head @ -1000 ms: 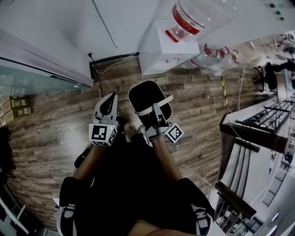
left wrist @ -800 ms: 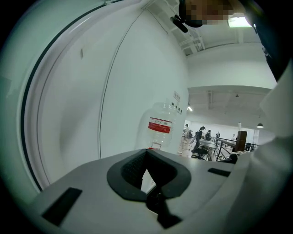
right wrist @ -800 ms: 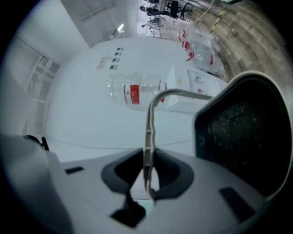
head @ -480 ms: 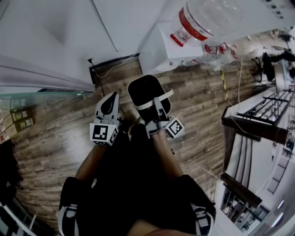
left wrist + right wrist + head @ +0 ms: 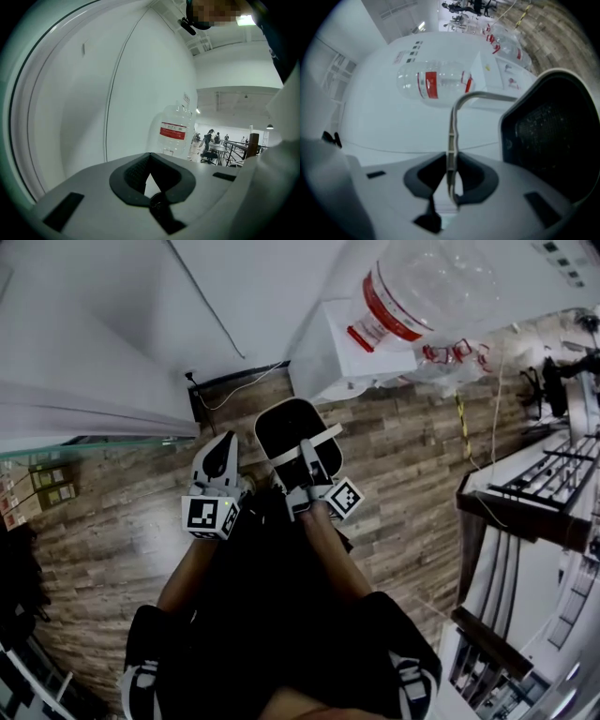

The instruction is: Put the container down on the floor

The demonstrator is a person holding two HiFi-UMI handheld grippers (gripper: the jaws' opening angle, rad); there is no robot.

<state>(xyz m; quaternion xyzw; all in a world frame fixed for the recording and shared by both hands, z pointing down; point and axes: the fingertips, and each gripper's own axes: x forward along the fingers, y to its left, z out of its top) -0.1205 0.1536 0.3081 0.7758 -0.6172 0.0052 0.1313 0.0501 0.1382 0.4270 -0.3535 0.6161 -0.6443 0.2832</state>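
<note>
The container (image 5: 289, 430) is a white bin with a black inside and a thin white bail handle (image 5: 307, 446). In the head view it hangs in front of my knees over the wooden floor (image 5: 394, 456). My right gripper (image 5: 307, 465) is shut on that handle. The right gripper view shows the handle (image 5: 452, 140) pinched upright between the jaws, with the container's (image 5: 553, 136) dark mouth to the right. My left gripper (image 5: 219, 452) is beside the bin on its left, apart from it. Its jaws (image 5: 150, 158) are shut with nothing between them.
A white water dispenser (image 5: 349, 351) with a large clear bottle (image 5: 422, 282) stands just beyond the bin against the white wall. A cable (image 5: 230, 390) runs along the skirting. A glass panel (image 5: 84, 442) is at the left and dark railings (image 5: 525, 484) are at the right.
The bin and both grippers have drifted slightly up and left in the head view. The right gripper's hold on the handle is unchanged.
</note>
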